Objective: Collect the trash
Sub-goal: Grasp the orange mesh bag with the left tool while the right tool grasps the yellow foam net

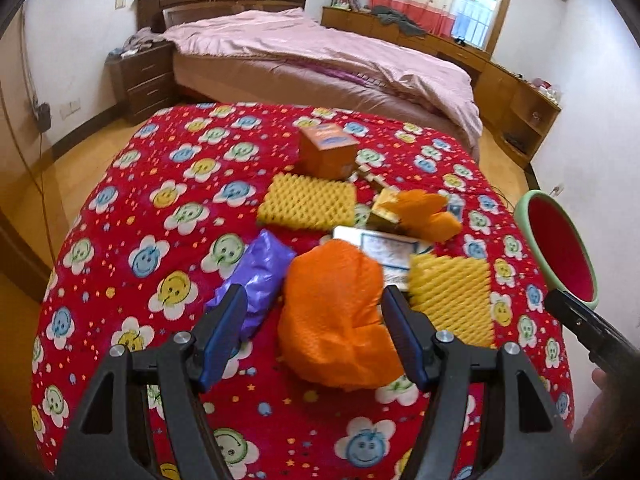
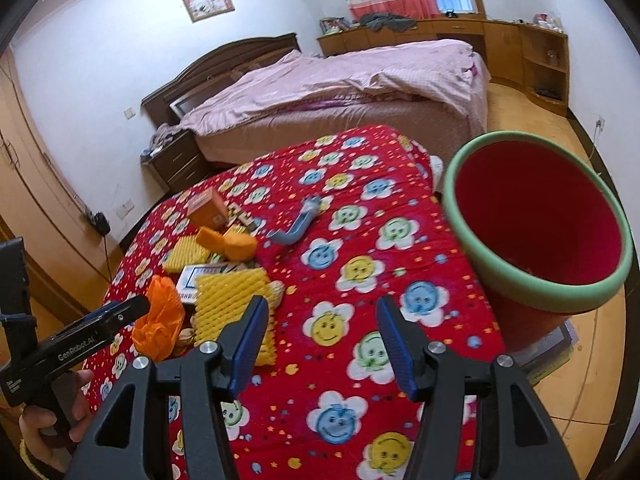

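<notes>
Trash is heaped on the red flowered cover: purple bag [image 1: 256, 280], then orange net bag [image 1: 336, 312], framed by the released left gripper [image 1: 314, 330]. Grasping is judged next. Rightward, the right gripper [image 2: 320, 340] is empty beside the bin [image 2: 536, 220].

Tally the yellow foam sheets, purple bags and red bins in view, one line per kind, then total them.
Yellow foam sheets: 2
Purple bag: 1
Red bin: 1
Total: 4
</notes>
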A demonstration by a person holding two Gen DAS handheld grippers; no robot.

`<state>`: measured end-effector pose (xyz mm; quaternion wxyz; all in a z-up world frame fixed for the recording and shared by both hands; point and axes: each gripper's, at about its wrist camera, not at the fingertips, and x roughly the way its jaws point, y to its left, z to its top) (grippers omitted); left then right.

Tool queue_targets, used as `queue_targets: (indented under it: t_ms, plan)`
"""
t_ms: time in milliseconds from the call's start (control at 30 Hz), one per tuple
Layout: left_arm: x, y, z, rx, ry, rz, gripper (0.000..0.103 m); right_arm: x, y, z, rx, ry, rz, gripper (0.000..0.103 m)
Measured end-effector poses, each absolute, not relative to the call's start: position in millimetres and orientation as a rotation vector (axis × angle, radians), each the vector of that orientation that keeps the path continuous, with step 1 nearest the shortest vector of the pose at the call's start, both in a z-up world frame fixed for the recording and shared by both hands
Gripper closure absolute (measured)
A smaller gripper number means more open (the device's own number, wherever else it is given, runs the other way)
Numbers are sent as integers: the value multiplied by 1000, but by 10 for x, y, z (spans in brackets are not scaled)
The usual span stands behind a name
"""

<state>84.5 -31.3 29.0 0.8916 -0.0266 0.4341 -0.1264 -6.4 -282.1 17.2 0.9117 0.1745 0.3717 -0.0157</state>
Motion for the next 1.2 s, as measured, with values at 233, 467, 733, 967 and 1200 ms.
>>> queue_targets:
  t_ms: [233,467,733,967,1200]
  plan:
    - [852,-298,148,-56,927,-265,34,117,-2605,18,337,820,21,44]
    - [862,-326,68,-42,937,-263,39,228,-2409,-104,306,854,66,44]
    - [838,-379,29,-52,944,-297,62,283,-2330,-257,313,897,116,64]
    - [792,-413,99,-54,927,-314,78,219,-2324,-241,338,877,162,90]
    - [746,-417,254,-72,897,-328,83,77,-2348,-64,331,805,193,94]
